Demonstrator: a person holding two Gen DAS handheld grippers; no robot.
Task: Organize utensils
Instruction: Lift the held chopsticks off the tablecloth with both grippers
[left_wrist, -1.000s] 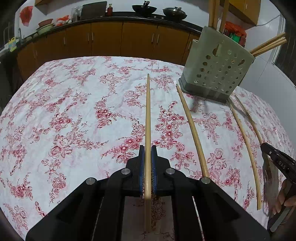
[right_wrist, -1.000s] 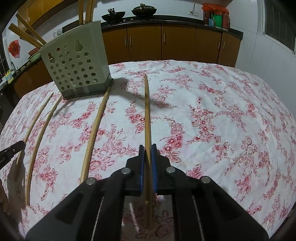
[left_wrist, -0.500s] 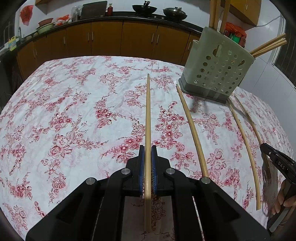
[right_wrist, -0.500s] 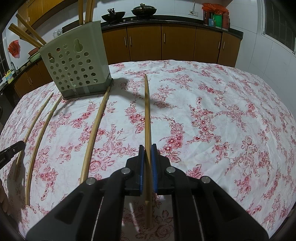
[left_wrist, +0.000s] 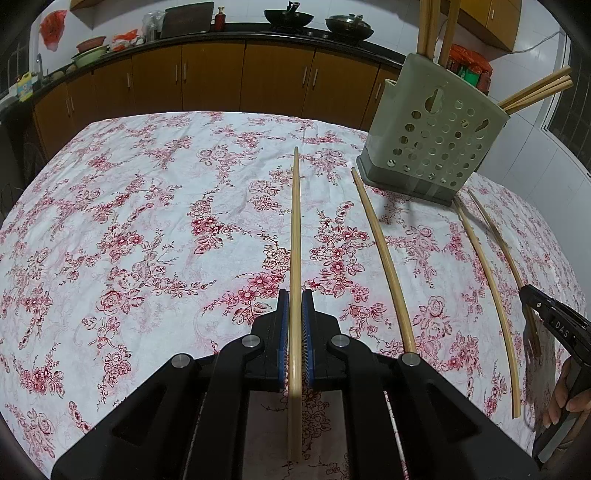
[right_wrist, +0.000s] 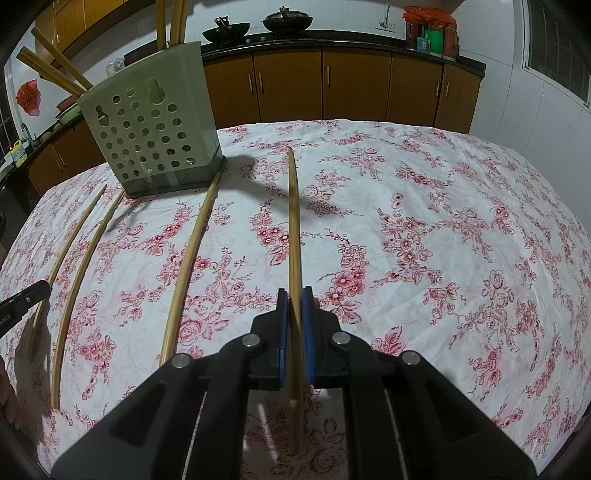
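My left gripper (left_wrist: 294, 299) is shut on a bamboo chopstick (left_wrist: 295, 229) that points forward over the floral tablecloth. My right gripper (right_wrist: 294, 297) is shut on another chopstick (right_wrist: 293, 221), also pointing forward. A grey-green perforated utensil holder (left_wrist: 432, 133) stands at the far right in the left wrist view and at the far left in the right wrist view (right_wrist: 147, 125), with several chopsticks standing in it. Three loose chopsticks lie on the cloth: one (left_wrist: 384, 258) beside the held one, two (left_wrist: 487, 280) further right. The right gripper's tip shows at the left view's right edge (left_wrist: 554, 321).
The table is covered by a white cloth with red flowers (left_wrist: 129, 221). Brown kitchen cabinets (left_wrist: 221, 77) with woks and pots on the counter run behind the table. A white tiled wall and window are at the right (right_wrist: 554, 55).
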